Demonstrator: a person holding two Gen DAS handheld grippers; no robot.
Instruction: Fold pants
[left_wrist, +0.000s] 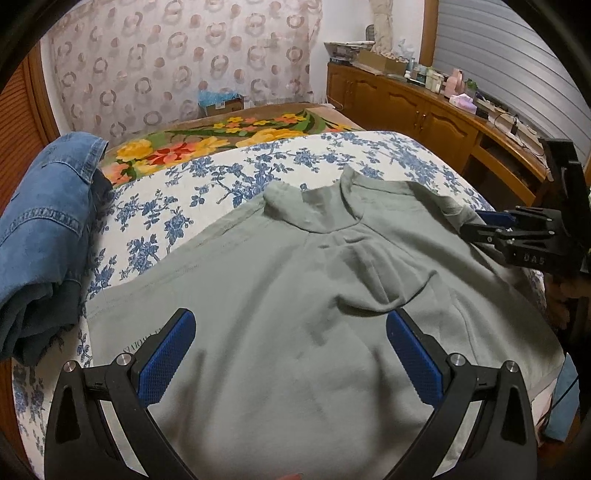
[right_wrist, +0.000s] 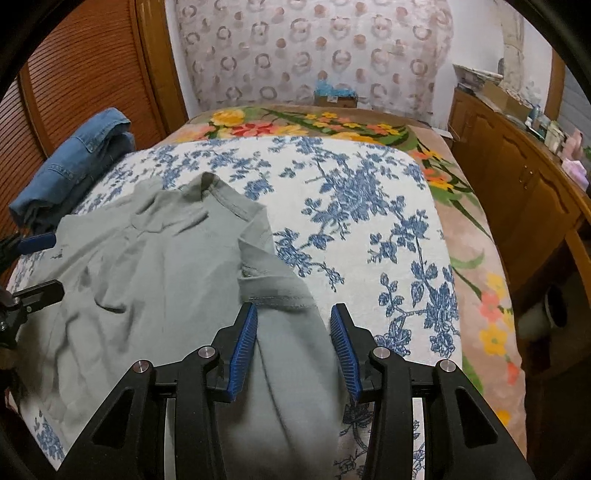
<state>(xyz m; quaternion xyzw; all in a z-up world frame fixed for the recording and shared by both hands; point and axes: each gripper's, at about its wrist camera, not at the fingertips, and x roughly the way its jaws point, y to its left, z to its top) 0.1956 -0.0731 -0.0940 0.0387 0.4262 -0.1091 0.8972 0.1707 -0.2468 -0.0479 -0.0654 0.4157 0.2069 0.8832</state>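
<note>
Both tongs are hovering spread wide: left gripper (left_wrist: 290, 345) over the grey-green garment (left_wrist: 295, 295) lying flat beneath, right gripper (right_wrist: 294, 341) straddling its edge fold, floral bedspread (right_wrist: 369, 221) underneath, denim pile (left_wrist: 44, 229) leftward.

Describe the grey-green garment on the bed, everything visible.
The grey-green garment looks like soft knit cotton, spread mostly flat but wrinkled on the blue-floral bedspread. It shows a collar and a stitched sleeve hem, so it reads as a shirt. The sleeve lies between the right gripper's open fingers; the left gripper is open over the body. Folded denim lies beside it.
</note>
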